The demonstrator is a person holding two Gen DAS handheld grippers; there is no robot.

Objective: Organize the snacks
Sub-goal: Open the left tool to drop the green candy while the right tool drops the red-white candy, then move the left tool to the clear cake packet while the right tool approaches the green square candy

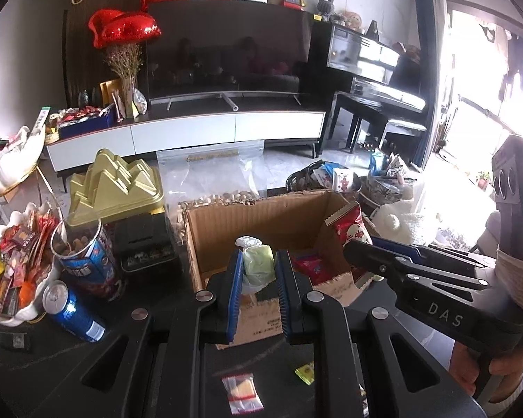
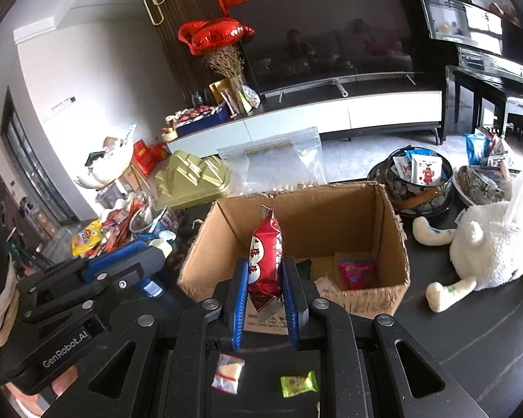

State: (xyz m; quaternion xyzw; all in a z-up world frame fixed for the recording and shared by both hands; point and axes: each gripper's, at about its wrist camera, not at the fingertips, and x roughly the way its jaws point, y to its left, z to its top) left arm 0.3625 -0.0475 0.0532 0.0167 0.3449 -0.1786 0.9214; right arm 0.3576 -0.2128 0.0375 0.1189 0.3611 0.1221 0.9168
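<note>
Mid-drop step imo: both grippers are loaded and parked at the near edge of the cardboard box (image 2: 359, 205). Left gripper (image 1: 259, 280) is clamped on a pale green wrapped snack (image 1: 258, 264), right gripper (image 2: 265, 285) is clamped on a red snack packet (image 2: 265, 254) held upright, approx over the box's near wall. Box already has a red-blue packet (image 2: 357, 270) on its floor. Next prob: push fwd past the wall, then let go. Two small candies (image 2: 298, 383) left on the table's near edge.

White plush toy (image 2: 488, 244), red heart balloons (image 1: 122, 29), television (image 1: 226, 55), piano (image 1: 366, 66).
</note>
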